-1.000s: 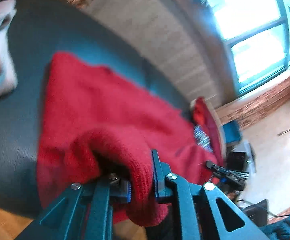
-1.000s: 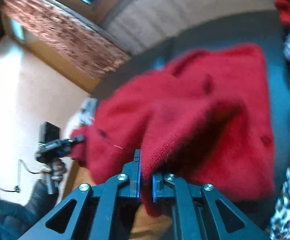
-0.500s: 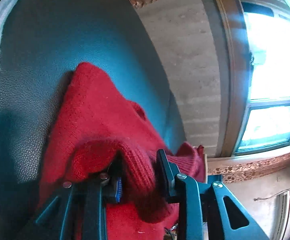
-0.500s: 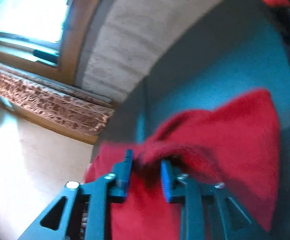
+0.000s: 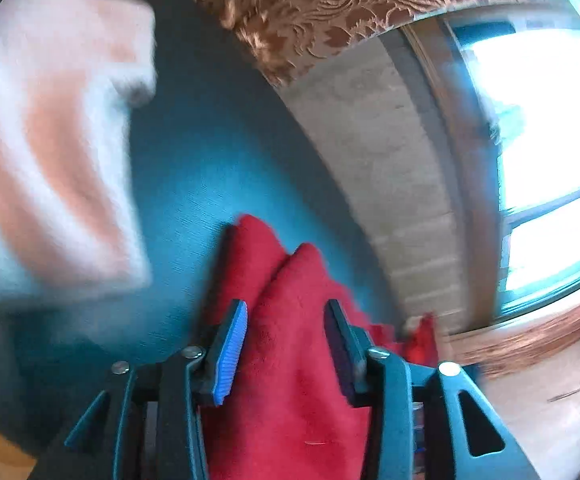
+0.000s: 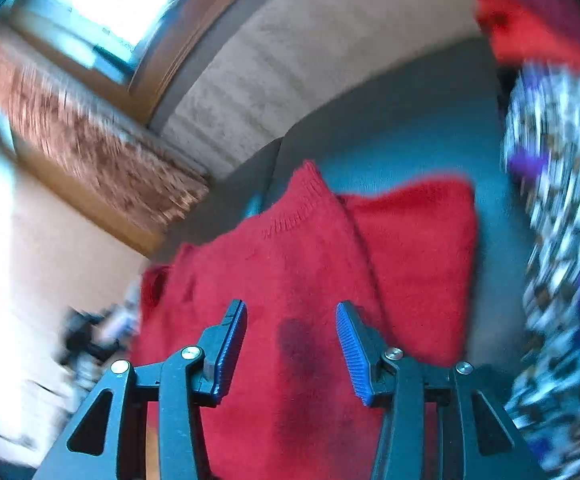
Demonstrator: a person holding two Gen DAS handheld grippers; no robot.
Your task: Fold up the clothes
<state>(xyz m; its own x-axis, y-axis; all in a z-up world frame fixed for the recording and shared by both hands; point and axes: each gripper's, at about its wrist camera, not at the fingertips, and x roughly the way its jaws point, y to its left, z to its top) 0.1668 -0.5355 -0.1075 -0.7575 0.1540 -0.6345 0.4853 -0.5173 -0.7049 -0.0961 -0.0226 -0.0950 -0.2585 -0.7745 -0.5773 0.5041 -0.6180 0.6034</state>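
So, quick rundown of what both wrist cams are showing:

Left gripper (image 5: 286, 322): jaws spread wide apart, with the red knit sweater (image 5: 290, 380) bulging up between them. The blue ribbed pad (image 5: 232, 346) on the left finger sits right at the fabric's edge; can't really tell if it's touching, but nothing is pinched.

Right gripper (image 6: 292, 324): also wide open, hovering over the sweater (image 6: 290, 280), both blue pads clear of the cloth as far as I can see.

Sweater: lying on the dark teal couch seat (image 6: 406, 136), folded over itself. From the right cam you can see one layer with a ribbed hem on top and a second layer poking out beside it toward the right. There's a darker patch on the fabric between the right fingers; could be shadow, can't tell.

Other laundry: a pale pink and white garment (image 5: 50, 140) sits on the seat to the left of the sweater, pretty blurred. On the right cam there's a black-and-white patterned cloth with purple bits (image 6: 562, 240) just off the sweater's right side, and another red piece (image 6: 530, 12) up in the far corner.

Background: a brown patterned cushion (image 5: 310, 4), a beige textured wall (image 5: 394, 168) and a bright window (image 5: 546, 140).
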